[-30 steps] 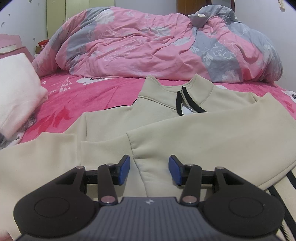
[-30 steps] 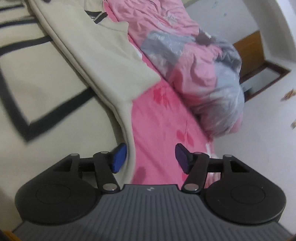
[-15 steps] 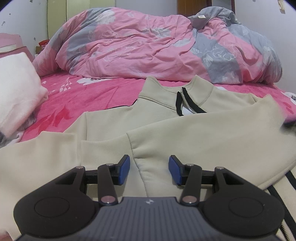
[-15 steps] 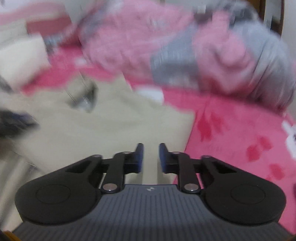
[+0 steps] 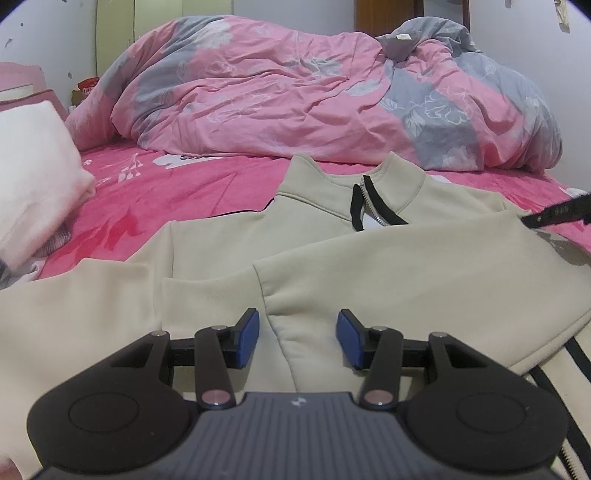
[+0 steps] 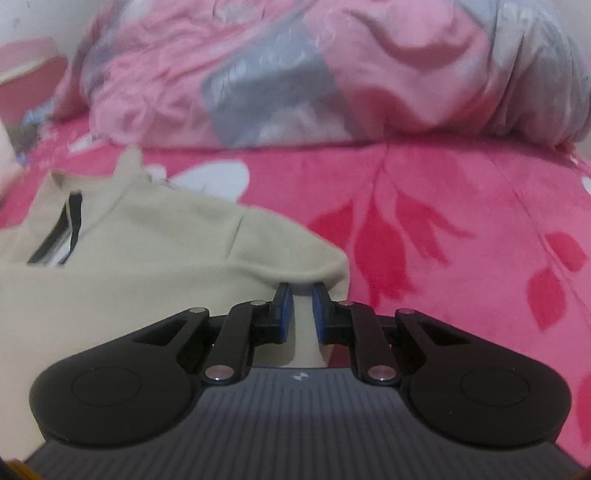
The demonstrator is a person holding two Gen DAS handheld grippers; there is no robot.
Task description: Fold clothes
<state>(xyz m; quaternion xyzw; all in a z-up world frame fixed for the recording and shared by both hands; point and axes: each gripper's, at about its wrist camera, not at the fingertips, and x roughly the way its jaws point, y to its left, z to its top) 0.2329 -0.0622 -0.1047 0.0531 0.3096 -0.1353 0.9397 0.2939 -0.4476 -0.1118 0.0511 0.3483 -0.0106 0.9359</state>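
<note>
My left gripper [image 5: 297, 338] is wide open above the jacket [image 5: 332, 258], holding nothing. My right gripper [image 6: 303, 312] is nearly closed at the jacket's shoulder edge; I cannot tell if it pinches cloth. The jacket lies flat on the bed [image 5: 177, 192], near the quilt [image 5: 295, 96].

The left tool [image 5: 297, 338] hovers open over a beige jacket [image 5: 369, 266]. The jacket lies spread on the bed [image 5: 192, 192], sleeve folded across.

I see a bed [image 5: 207, 192] under a bright pink floral sheet, with a rumpled pink-and-grey duvet [image 5: 295, 96] heaped at its far end. Behind the duvet stands a pale wall [image 5: 66, 40] with scuffed spots and a wooden door [image 5: 384, 14]. Left of the duvet lies a white pillow [image 5: 33, 177].
</note>
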